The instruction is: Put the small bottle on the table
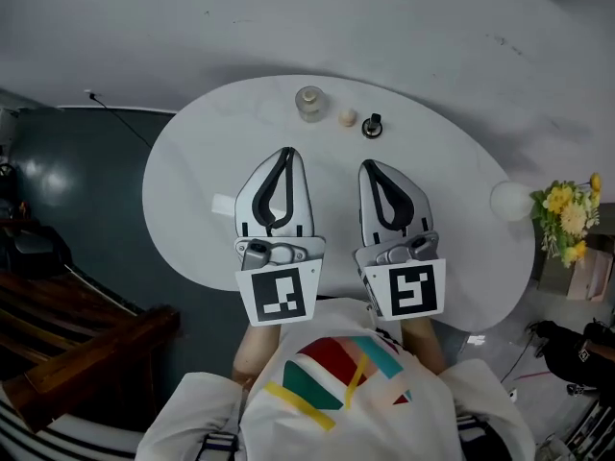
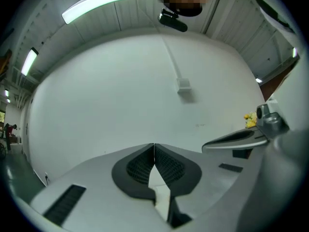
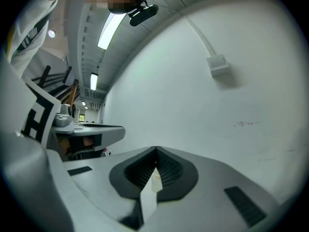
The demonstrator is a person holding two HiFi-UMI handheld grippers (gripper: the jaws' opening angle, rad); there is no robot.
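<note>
Small clear glass bottle (image 1: 309, 104) stands at twelve o'clock on the white oval table (image 1: 192, 190), well apart from the left gripper (image 1: 285, 152) and right gripper (image 1: 369, 165), both closed tight and empty, so any reach should open the jaws first

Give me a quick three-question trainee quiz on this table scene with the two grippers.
1. True or false: the small glass bottle stands on the white table.
2. Between the fingers of the left gripper is: A) the bottle B) nothing C) a flower.
3. Fill in: in the head view, the yellow flowers stand off the table's ____ end.
Key: 1 true; 2 B; 3 right.
</note>
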